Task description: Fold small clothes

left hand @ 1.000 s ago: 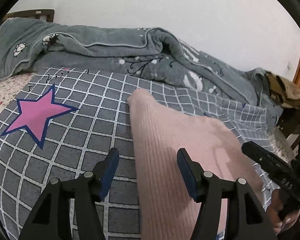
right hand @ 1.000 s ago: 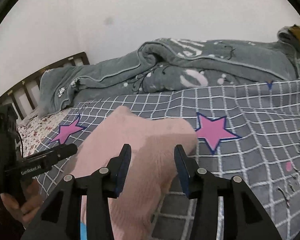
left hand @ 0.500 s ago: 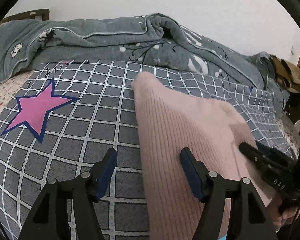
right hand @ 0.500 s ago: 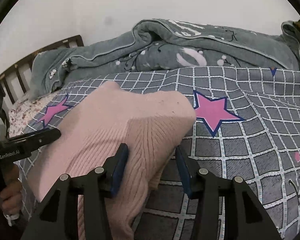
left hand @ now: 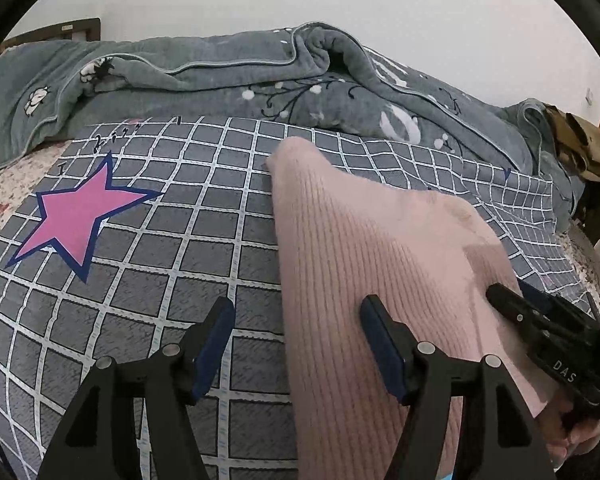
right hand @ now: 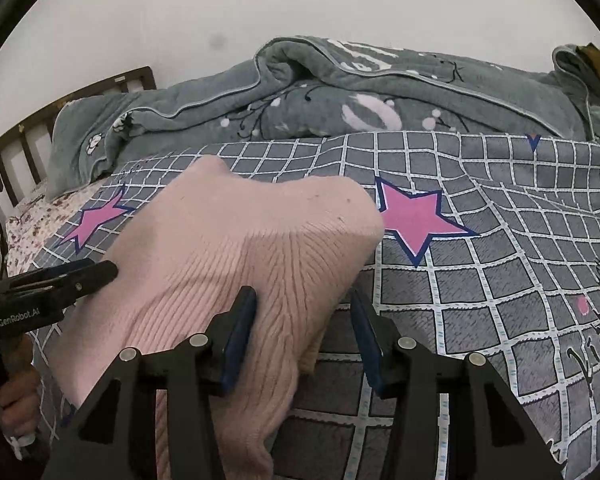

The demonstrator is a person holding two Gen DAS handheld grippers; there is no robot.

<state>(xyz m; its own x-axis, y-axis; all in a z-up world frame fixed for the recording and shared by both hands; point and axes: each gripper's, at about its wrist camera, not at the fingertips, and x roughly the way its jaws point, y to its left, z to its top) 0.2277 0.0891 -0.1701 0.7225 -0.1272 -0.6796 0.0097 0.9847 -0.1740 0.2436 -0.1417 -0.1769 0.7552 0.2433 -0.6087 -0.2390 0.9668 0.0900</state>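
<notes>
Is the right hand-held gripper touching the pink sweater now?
Cannot tell. In the right wrist view the right hand-held gripper is open astride the pink sweater edge; its left finger overlaps the knit, but no view plainly shows contact or a gap.

Pink ribbed knit garment [left hand: 364, 264], folded, lying flat on grid-patterned bedspread [left hand: 172, 264].

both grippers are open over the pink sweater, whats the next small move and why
Probably lower both and close on the near edge. The left hand-held gripper and right hand-held gripper are open, each straddling a side edge of the pink sweater, which lies on the checked bedsheet ungrasped, so no fold can start yet.
</notes>
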